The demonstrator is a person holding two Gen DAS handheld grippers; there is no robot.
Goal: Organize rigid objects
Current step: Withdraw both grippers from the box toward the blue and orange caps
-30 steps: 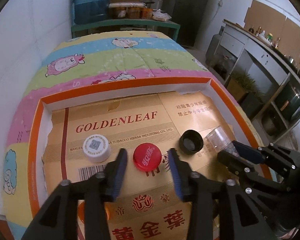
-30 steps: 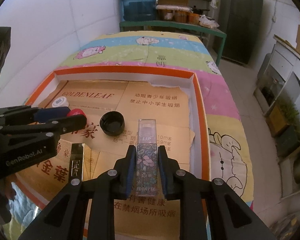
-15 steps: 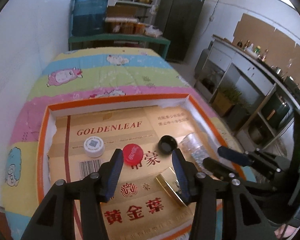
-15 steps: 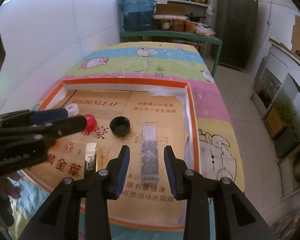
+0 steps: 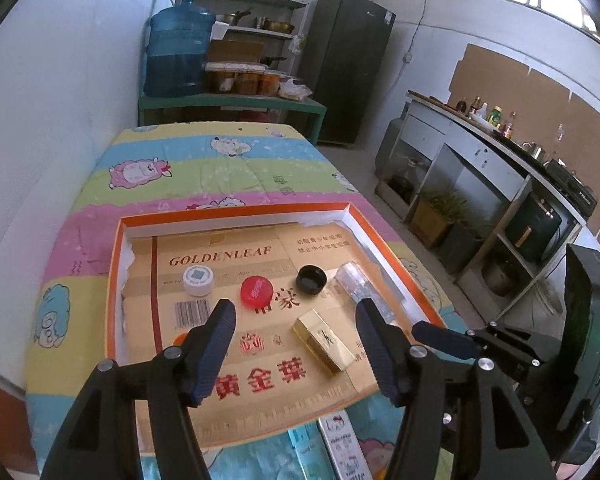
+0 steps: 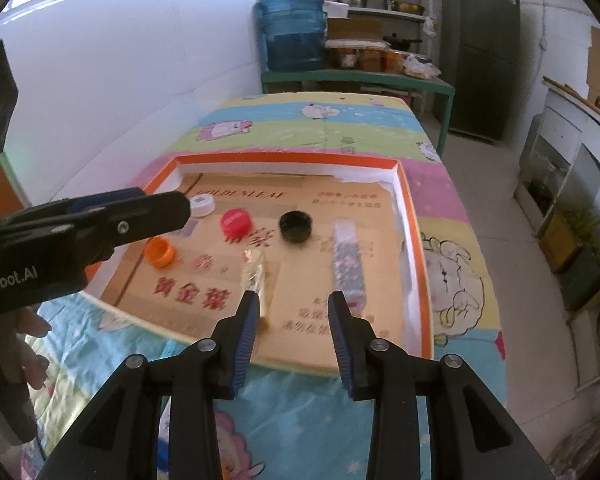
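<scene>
An orange-rimmed cardboard tray (image 5: 236, 213) (image 6: 288, 157) lies on the bed. In it are a white cap (image 5: 198, 280) (image 6: 202, 203), a red cap (image 5: 257, 289) (image 6: 236, 222), a black cap (image 5: 311, 279) (image 6: 295, 227), an orange cap (image 6: 159, 252), a gold box (image 5: 325, 339) (image 6: 254, 276) and a clear floral lip tube (image 5: 362, 290) (image 6: 346, 260). My left gripper (image 5: 292, 320) is open and empty, held above the tray's near side. My right gripper (image 6: 292, 312) is open and empty, raised above the tray's near edge, behind the lip tube.
The bed has a striped cartoon sheet (image 5: 204, 168). Small flat packets (image 5: 340, 444) lie on the sheet in front of the tray. A wall runs along the left. A green table with a water jug (image 5: 180, 56) stands beyond the bed; counters stand at the right.
My right gripper let go of the lip tube, which now lies in the tray, and opened. Both grippers pulled up and back from the tray, and the left one opened wider.
</scene>
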